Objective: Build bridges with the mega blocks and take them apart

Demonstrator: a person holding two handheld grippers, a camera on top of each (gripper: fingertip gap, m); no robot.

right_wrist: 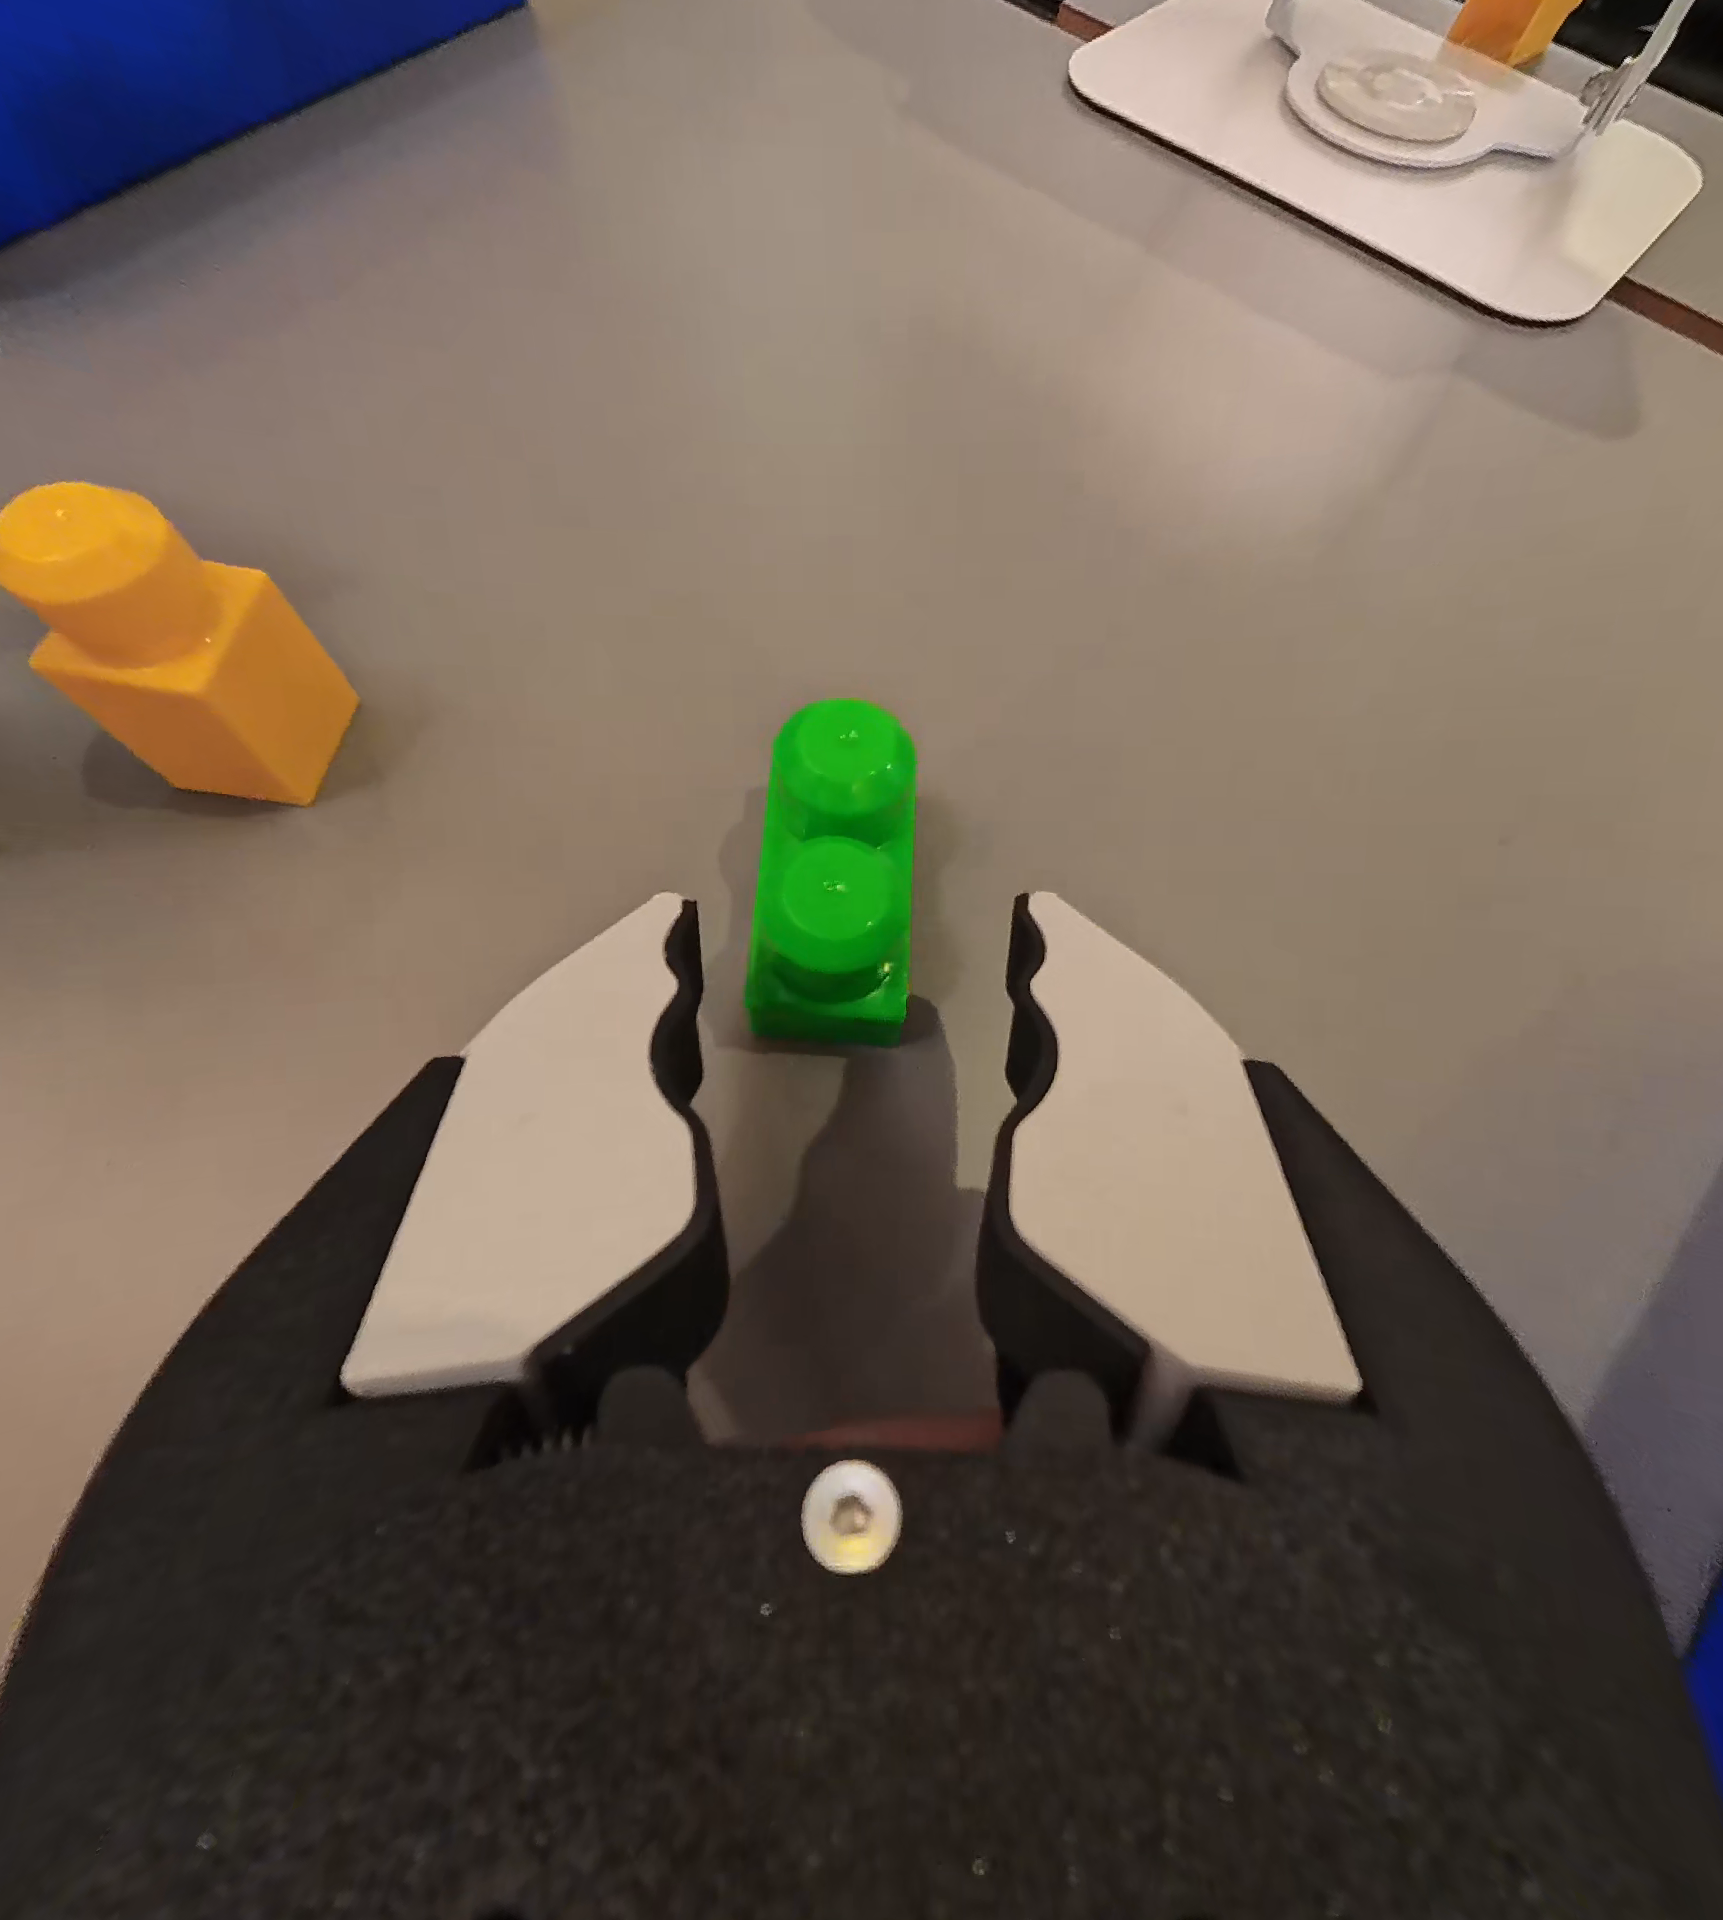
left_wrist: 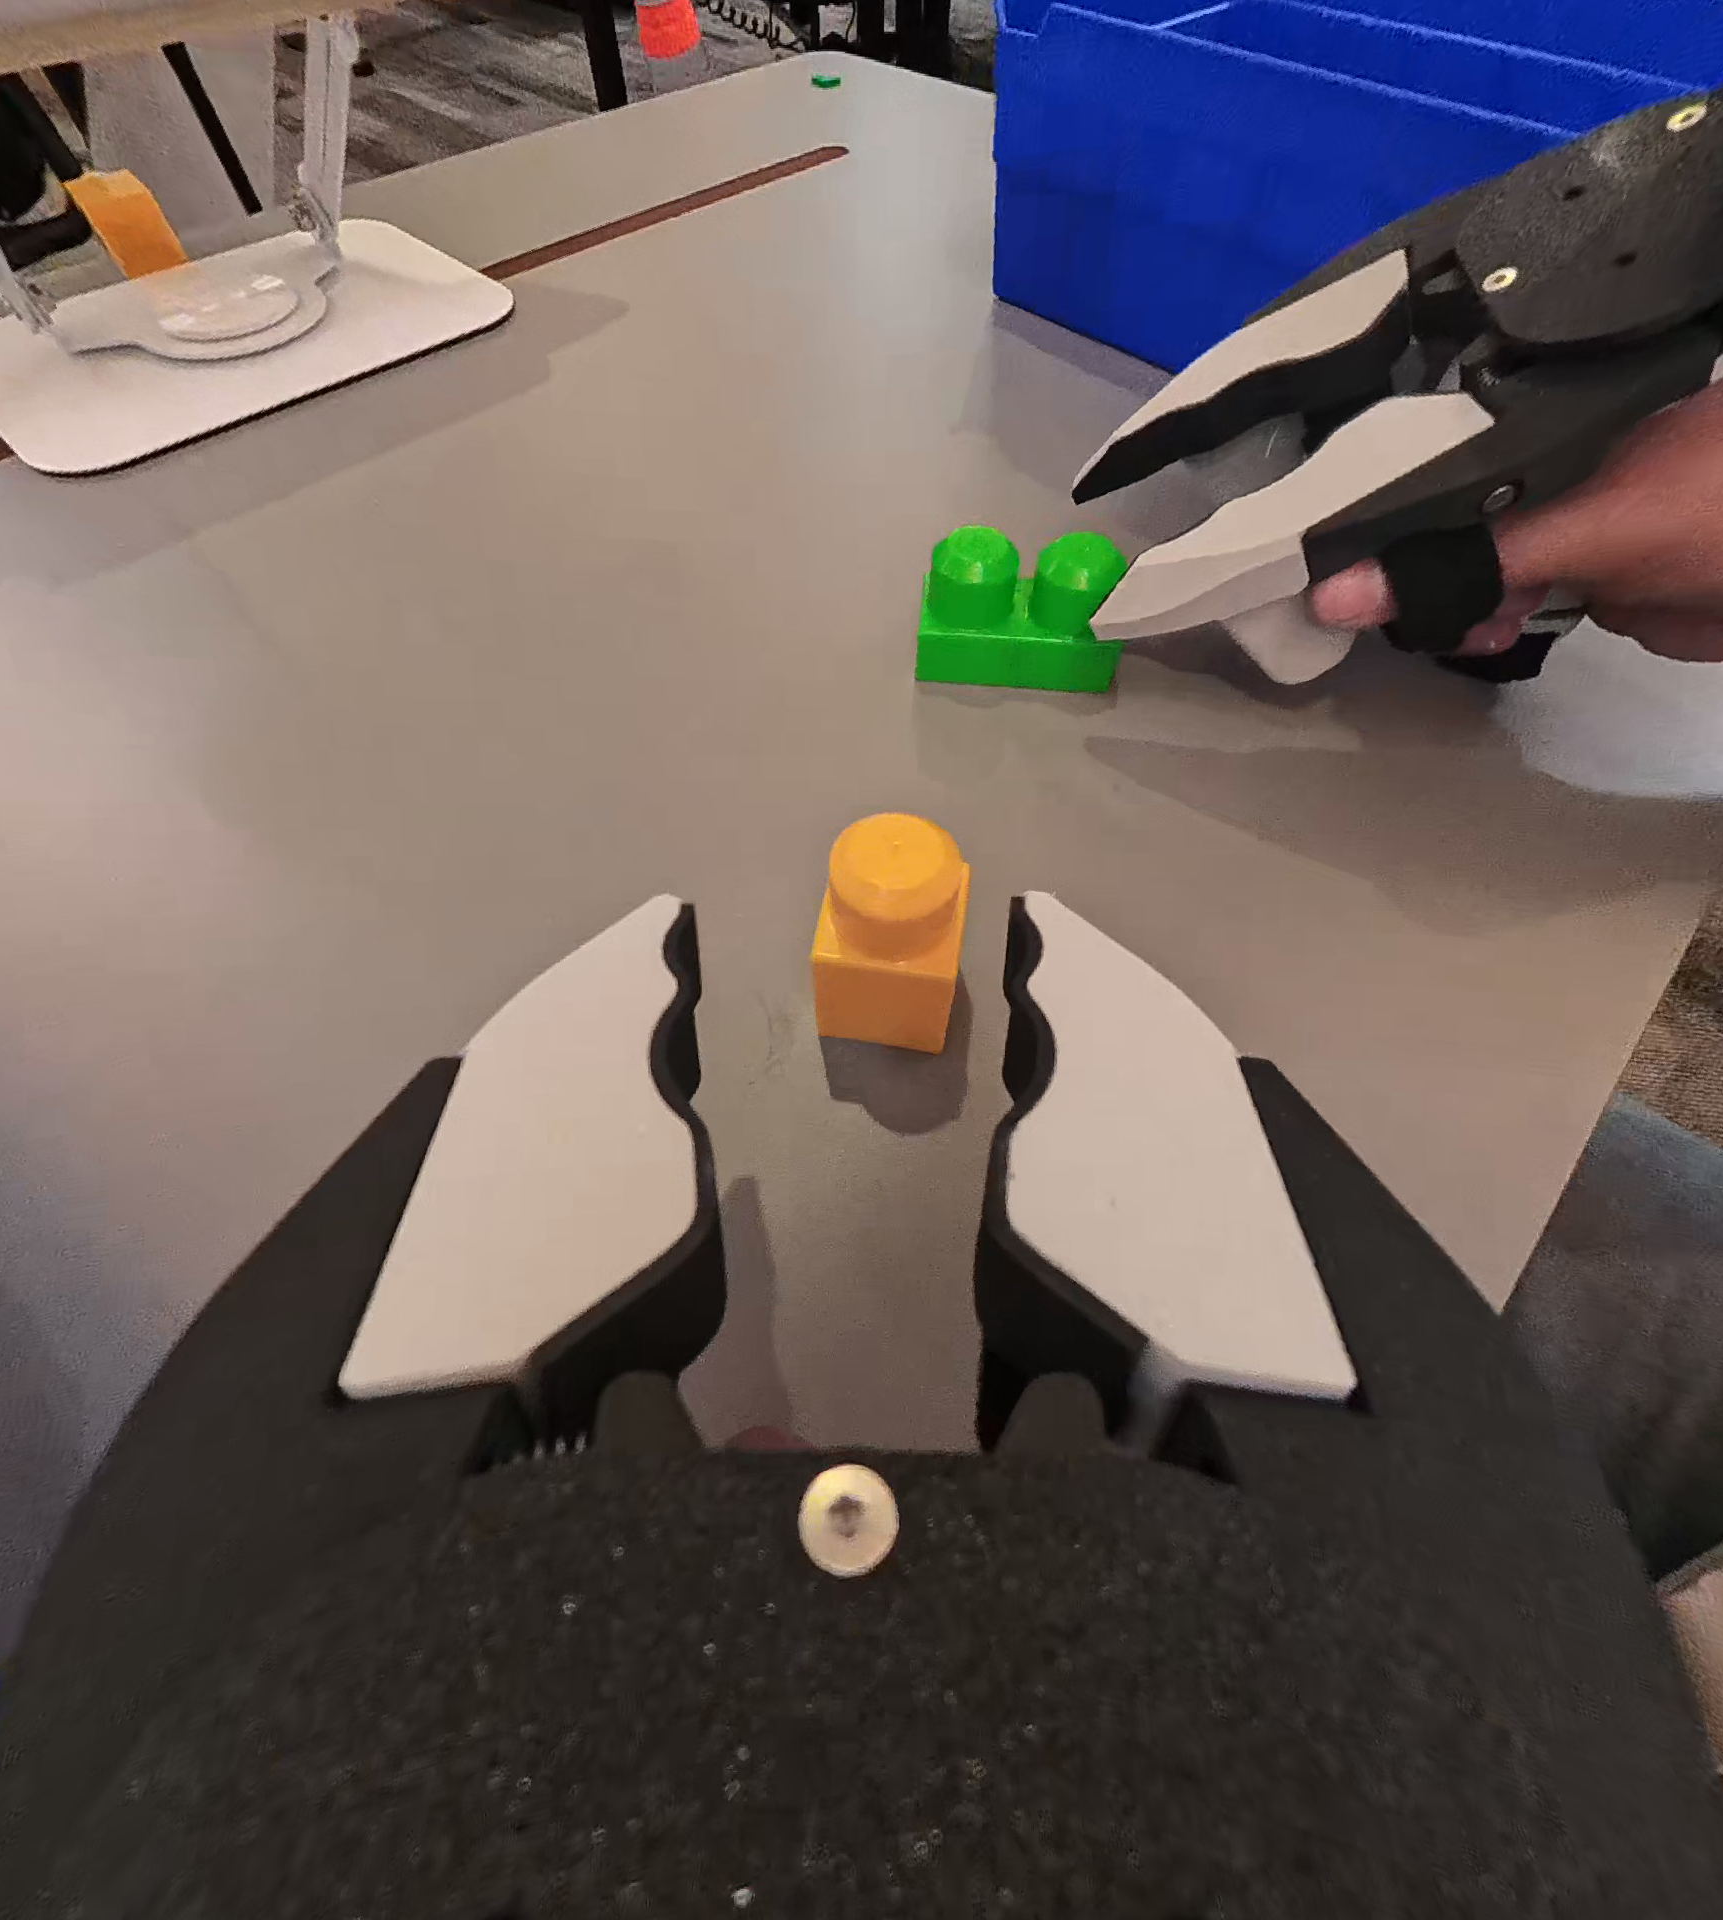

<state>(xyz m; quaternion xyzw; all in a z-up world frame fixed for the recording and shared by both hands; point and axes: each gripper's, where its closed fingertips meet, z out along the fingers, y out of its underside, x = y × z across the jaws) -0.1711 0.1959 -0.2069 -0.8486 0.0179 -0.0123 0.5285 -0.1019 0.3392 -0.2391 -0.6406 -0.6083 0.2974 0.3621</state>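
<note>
Orange plastic sits dead ahead of the left gripper (left_wrist: 852, 914): a single-stud orange block (left_wrist: 888, 935) standing upright on the grey table (left_wrist: 421, 779), just past the fingertips at twelve o'clock, with the two fingers spread wider than the block and nothing between them. The right gripper (right_wrist: 852, 914) is likewise spread and empty, lined up end-on with a two-stud green block (right_wrist: 836, 883) that lies flat at its twelve o'clock; in the left wrist view the lower fingertip seems to reach the green block's near end at about two o'clock from the orange one, though whether it truly touches cannot be told from that angle. The two blocks are apart, not joined, so no bridge stands yet. The risks from here are mostly of nudging. The green block is low and light, and a fingertip sliding in along the table could push it forward rather than straddle it, so that the jaws close on air or on one stud only. Gripped by a rounded stud, it would likely pivot or squirt out. The orange block is tall for its footprint; a finger that brushes its stud on the way in could tip it over. If both grippers advance together they could also meet, since the blocks are near each other. A blue bin (left_wrist: 1304, 156) at one o'clock and a white stand (left_wrist: 213, 343) at ten o'clock in the left wrist view are well clear.
</note>
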